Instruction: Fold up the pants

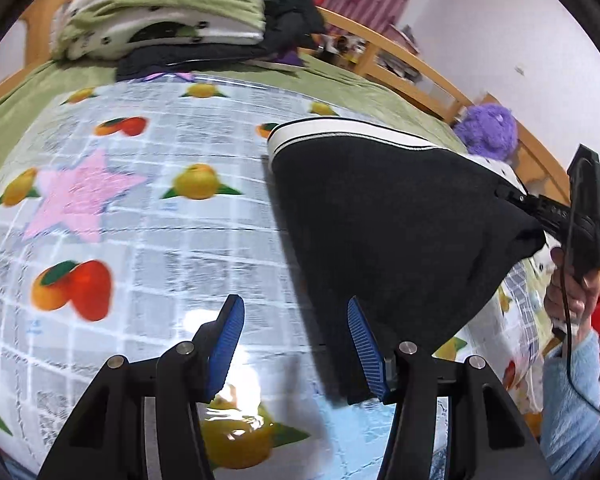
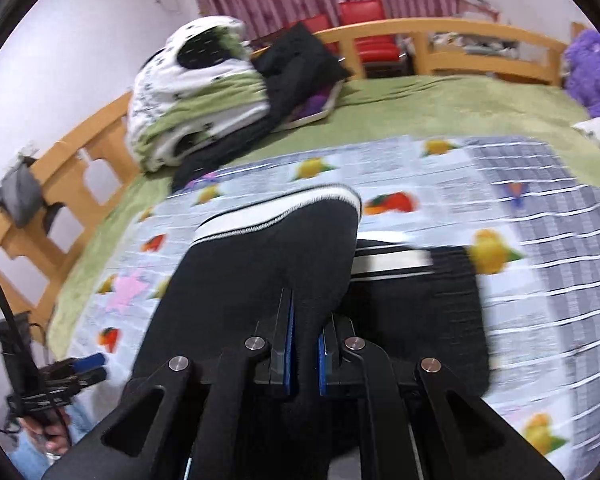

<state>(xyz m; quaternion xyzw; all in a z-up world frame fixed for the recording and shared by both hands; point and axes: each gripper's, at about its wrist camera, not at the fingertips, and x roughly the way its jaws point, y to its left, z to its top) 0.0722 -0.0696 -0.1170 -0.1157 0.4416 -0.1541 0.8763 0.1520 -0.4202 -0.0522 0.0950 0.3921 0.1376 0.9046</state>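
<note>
Right wrist view shows the pants [image 2: 260, 272], black with a white band at the waist, partly lifted off the fruit-printed sheet [image 2: 540, 264] that covers the middle of the bed [image 2: 420, 104]. One part hangs up toward the camera; the rest lies flat on the sheet behind and to the right, its own white band showing. The right gripper [image 2: 305, 356] has its jaws closed tight on a pinch of the black cloth, which bunches between the blue pads and drapes away in front.

From the left wrist view, the same gripper [image 1: 528, 204] holds the cloth up at the right, so the pants [image 1: 380, 216] hang like a tent from that single point. The left gripper [image 1: 296, 344] stands about half open with nothing between its pads; one finger is just beside the hanging edge, over the sheet.

Risks, as I judge them: the pinch looks small and near an edge, so the weight of the hanging cloth could pull it free. With only one corner held, the fold could land crooked, waistband off the waistband below, or the layers could crease. The glossy sheet may slide or ride up if the cloth drags across it. If the left gripper closes now, it could catch the sheet as well as the pants, or only one layer.

A pile of folded bedding [image 2: 192, 92] and a purple plush toy [image 2: 592, 72] sit well apart, at the far edges.
</note>
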